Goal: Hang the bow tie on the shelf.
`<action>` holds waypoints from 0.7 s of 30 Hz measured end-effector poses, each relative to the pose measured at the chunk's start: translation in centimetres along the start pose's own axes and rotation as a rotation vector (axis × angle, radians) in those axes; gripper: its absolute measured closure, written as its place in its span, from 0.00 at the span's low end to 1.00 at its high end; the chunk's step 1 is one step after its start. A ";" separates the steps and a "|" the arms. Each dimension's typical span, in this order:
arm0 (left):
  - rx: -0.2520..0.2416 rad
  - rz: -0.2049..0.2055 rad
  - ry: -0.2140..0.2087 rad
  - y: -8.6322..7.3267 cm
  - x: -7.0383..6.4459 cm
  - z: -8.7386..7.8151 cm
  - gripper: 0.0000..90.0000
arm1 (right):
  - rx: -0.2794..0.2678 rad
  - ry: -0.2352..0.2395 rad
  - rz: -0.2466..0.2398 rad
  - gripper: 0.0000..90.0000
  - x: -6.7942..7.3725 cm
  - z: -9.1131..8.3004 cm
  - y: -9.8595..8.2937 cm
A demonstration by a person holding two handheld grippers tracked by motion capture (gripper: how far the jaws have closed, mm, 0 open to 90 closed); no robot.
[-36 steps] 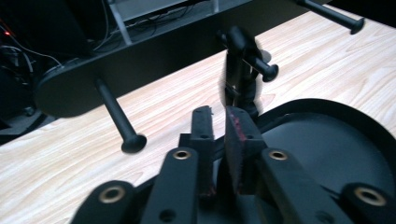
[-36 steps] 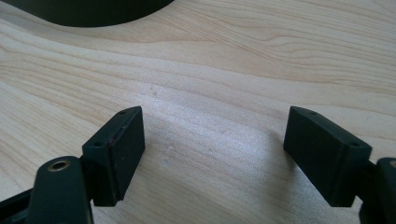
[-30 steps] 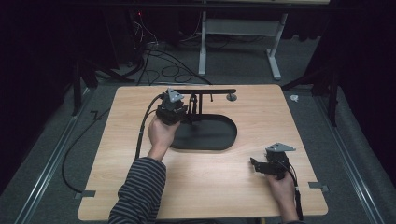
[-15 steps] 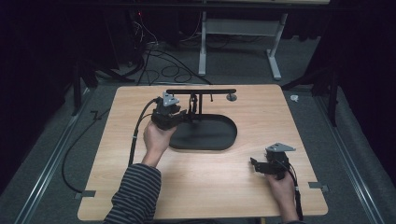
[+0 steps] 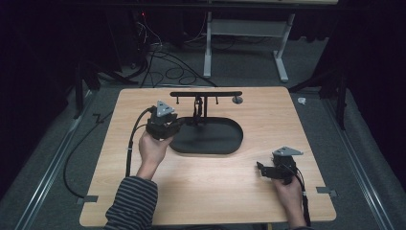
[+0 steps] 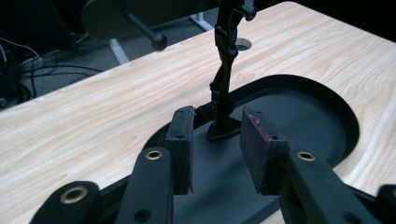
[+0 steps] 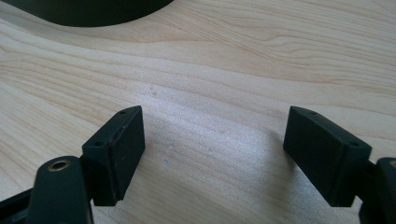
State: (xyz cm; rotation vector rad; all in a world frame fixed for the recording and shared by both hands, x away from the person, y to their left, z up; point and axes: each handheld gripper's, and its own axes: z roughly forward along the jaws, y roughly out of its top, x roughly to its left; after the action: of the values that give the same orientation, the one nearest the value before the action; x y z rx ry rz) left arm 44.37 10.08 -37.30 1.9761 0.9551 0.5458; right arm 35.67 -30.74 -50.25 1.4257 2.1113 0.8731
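Pulling back toward my side, the left hand-held gripper (image 5: pixel 184 122) has left the upright post of the black metal T-shaped stand (image 5: pixel 205 94) and now sits over the near-left rim of the stand's dark oval base tray (image 5: pixel 225 143). From its own view the jaws are partly apart with nothing between them, the post foot (image 6: pixel 223 127) just beyond. I judge the grasp was released or abandoned. The right hand-held gripper (image 5: pixel 262 169) rests wide open and empty on the pale wood-grain counter (image 5: pixel 201 187), well apart from the stand.
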 end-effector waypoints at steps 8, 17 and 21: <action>0.000 -0.016 0.006 -1.0 0.3 -0.8 0.70 | 0.000 0.000 0.001 0.24 0.0 0.0 0.0; -0.009 -0.038 0.007 -1.7 0.7 -1.7 0.67 | 0.000 0.000 0.001 0.24 0.0 0.0 0.0; -0.020 -0.053 0.008 -2.0 0.8 -2.0 0.66 | 0.000 0.000 0.001 0.24 0.0 0.0 0.0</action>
State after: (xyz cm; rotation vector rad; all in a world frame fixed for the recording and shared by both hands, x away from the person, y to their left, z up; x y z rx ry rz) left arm 42.67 12.41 -37.82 1.9264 1.0000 0.5325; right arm 35.66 -30.73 -50.25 1.4275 2.1106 0.8728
